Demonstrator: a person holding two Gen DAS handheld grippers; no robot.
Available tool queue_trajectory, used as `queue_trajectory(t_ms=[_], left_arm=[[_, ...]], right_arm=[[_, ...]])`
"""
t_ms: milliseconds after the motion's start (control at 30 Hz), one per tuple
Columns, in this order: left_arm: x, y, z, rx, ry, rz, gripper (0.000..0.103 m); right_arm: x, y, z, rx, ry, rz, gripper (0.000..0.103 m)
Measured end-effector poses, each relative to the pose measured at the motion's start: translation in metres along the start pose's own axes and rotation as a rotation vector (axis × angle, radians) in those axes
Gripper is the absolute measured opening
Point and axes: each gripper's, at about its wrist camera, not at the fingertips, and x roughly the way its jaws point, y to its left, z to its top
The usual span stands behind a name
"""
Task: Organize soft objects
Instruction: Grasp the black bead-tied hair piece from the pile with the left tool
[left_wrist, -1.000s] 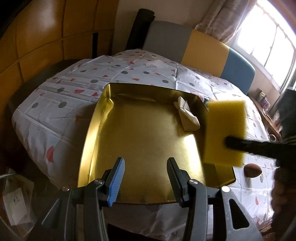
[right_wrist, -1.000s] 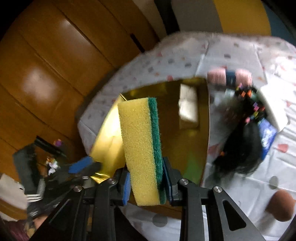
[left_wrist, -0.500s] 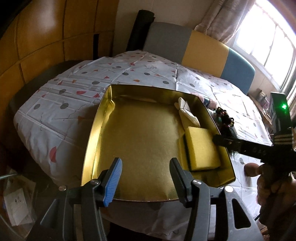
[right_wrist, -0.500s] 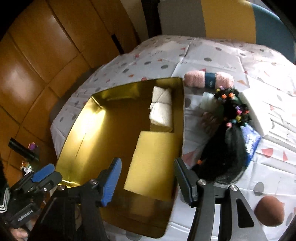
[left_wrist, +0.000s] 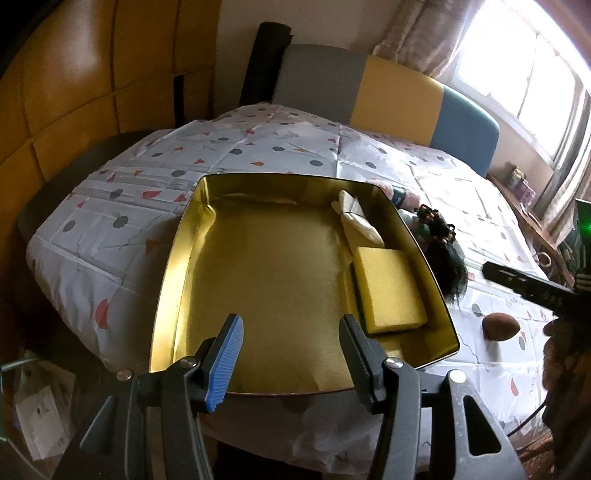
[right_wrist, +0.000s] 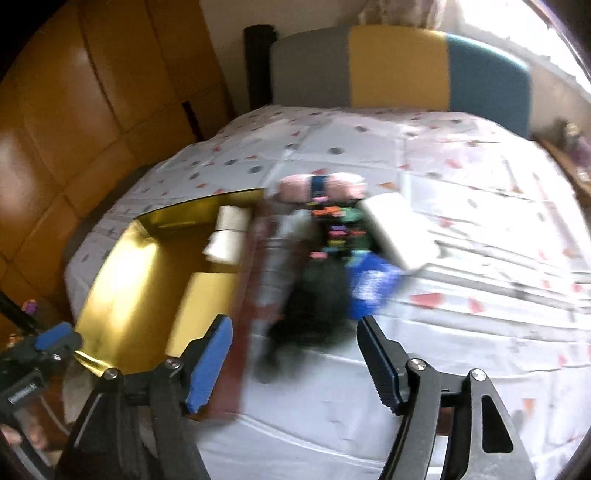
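A gold tray (left_wrist: 177, 266) (right_wrist: 110, 266) lies on the patterned tablecloth. Inside it, along the right wall, lie a yellow sponge (left_wrist: 389, 291) (right_wrist: 201, 299) and a folded white cloth (left_wrist: 360, 225) (right_wrist: 227, 236). My left gripper (left_wrist: 290, 332) hovers open over the tray's near edge with nothing between its fingers. My right gripper (right_wrist: 295, 332) is opening wider, empty, above the table to the right of the tray. Ahead of it lie a black wig with coloured beads (right_wrist: 317, 291) (left_wrist: 443, 254), a pink yarn skein (right_wrist: 321, 186), a blue packet (right_wrist: 373, 284) and a white foam block (right_wrist: 399, 232). The right wrist view is blurred.
A brown egg-shaped sponge (left_wrist: 500, 326) rests on the cloth right of the tray. A grey, yellow and blue headboard (left_wrist: 369, 88) stands behind the table, with orange padded wall panels (left_wrist: 74, 92) at the left. Papers (left_wrist: 37, 413) lie on the floor at lower left.
My right gripper let go of the yellow sponge, which now lies in the tray beside the white cloth. That gripper then swung right, away from the tray. The left gripper barely moved.
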Motion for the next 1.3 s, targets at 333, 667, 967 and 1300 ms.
queue_trajectory(t_ms=[333,667,967,1300], left_arm=[[0.003,-0.03,-0.006,0.084,0.02,-0.006,0.055],[0.016,-0.074,0.002,0.146,0.076,-0.088,0.055],[0.033,-0.133,0.031,0.235,0.088,-0.174,0.055],[0.078,-0.182,0.073,0.215,0.158,-0.266,0.053]], right_arm=[[-0.011,-0.116,-0.017,0.117,-0.035,-0.217,0.076],[-0.007,-0.169,-0.028,0.325,-0.016,-0.213,0.074],[-0.01,-0.161,-0.027,0.294,-0.035,-0.217,0.075],[-0.019,-0.159,-0.024,0.291,-0.07,-0.207,0.078]])
